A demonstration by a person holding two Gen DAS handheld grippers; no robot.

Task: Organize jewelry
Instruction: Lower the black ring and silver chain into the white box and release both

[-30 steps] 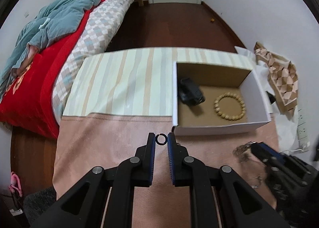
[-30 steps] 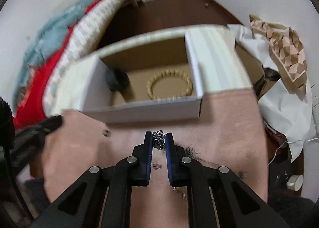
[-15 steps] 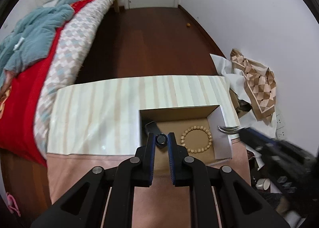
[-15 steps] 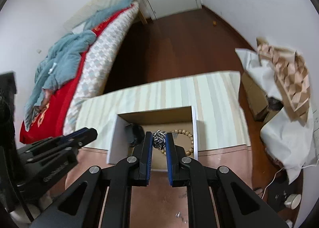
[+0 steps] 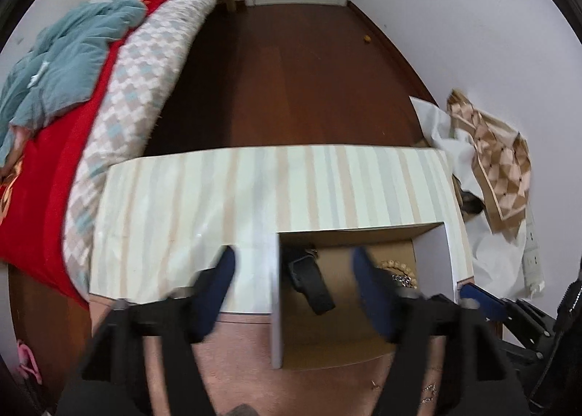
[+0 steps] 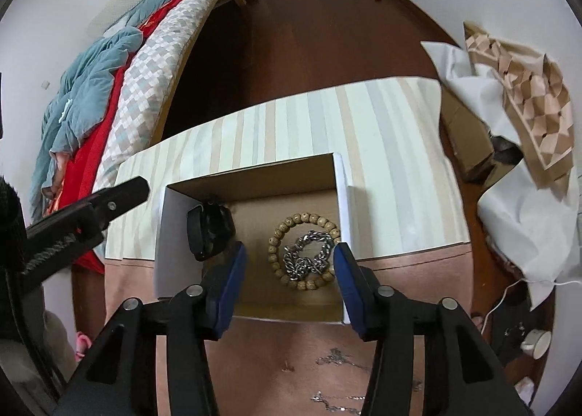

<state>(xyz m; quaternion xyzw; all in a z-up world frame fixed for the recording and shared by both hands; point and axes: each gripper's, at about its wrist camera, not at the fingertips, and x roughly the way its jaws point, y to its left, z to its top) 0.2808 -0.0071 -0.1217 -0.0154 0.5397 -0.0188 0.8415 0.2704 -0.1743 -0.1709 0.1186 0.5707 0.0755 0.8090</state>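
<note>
Both grippers, left [image 5: 294, 266] and right [image 6: 289, 259], are spread wide and hold nothing. The chain [image 6: 307, 257] lies inside the bead bracelet [image 6: 305, 250] in the box [image 6: 171, 234], beside the watch [image 6: 209, 232].
</note>
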